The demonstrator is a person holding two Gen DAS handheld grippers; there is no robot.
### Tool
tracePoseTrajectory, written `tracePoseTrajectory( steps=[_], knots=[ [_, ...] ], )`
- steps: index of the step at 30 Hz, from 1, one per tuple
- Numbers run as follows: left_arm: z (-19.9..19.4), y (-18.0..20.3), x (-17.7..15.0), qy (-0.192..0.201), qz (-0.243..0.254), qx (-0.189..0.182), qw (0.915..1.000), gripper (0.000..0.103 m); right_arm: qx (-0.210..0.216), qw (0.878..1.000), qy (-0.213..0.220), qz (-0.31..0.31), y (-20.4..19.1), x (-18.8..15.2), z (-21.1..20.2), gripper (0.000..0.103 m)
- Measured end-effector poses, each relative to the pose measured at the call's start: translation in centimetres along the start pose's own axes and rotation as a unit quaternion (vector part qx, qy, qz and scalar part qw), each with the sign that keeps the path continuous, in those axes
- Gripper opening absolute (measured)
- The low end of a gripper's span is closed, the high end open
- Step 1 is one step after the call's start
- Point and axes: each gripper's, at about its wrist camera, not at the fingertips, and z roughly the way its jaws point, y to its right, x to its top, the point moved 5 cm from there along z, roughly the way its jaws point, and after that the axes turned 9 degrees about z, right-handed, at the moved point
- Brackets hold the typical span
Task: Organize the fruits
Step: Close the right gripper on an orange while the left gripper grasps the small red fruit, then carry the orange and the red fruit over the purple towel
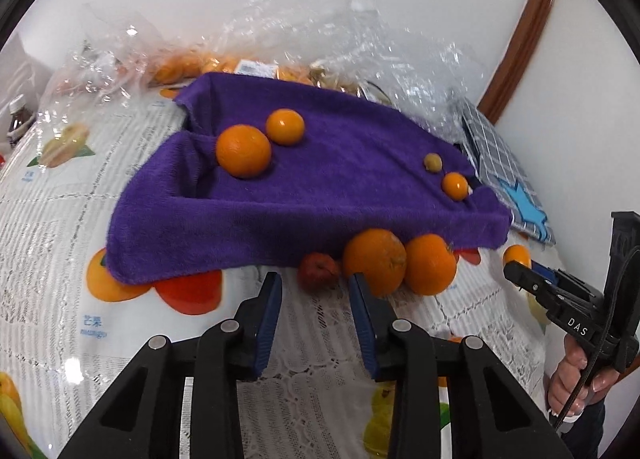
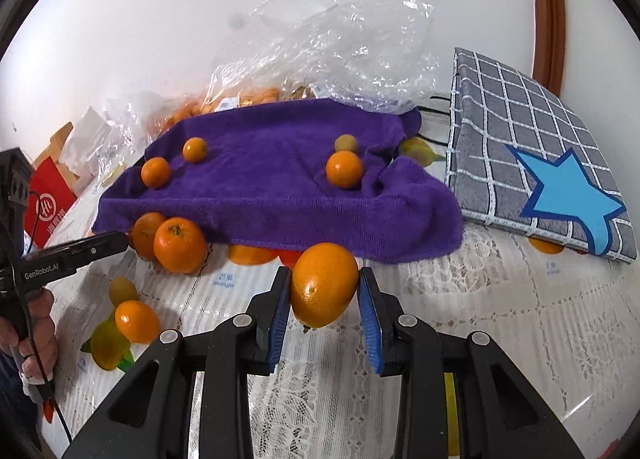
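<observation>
Right hand-held gripper (image 2: 323,291) has an orange (image 2: 324,285); left one narrowed and empty!

Landmark is the purple towel (image 2: 276,183). Just off its near edge, the right hand-held gripper clamps the orange between both pads, its long axis tilted, roughly along the fingers. The left hand-held gripper (image 1: 316,291) hangs with nothing between its jaws, a small red fruit (image 1: 318,271) just ahead in the gap and two oranges (image 1: 376,261) against the same towel edge, slightly right. Four small fruits already sit on the towel. The right looks closest to placing on the towel.
</observation>
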Motion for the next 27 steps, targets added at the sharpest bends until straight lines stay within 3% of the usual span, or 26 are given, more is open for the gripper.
tracePoseTrajectory(
  steps=[8,13,27],
  knots=[
    [1.3,0.3,0.8,-0.009,0.002,0.014,0.9999,0.031,0.003,1.0,-0.005,0.017,0.4,-0.1,0.2,0.033],
    [1.6,0.6,0.9,-0.012,0.011,0.015,0.9998,0.023,0.0,1.0,-0.005,0.009,0.1,-0.2,0.2,0.033],
    [-2.9,-1.1,1.5,0.1,-0.035,0.023,0.9941,0.023,0.006,1.0,0.011,0.008,-0.1,-0.2,-0.5,0.033]
  ],
)
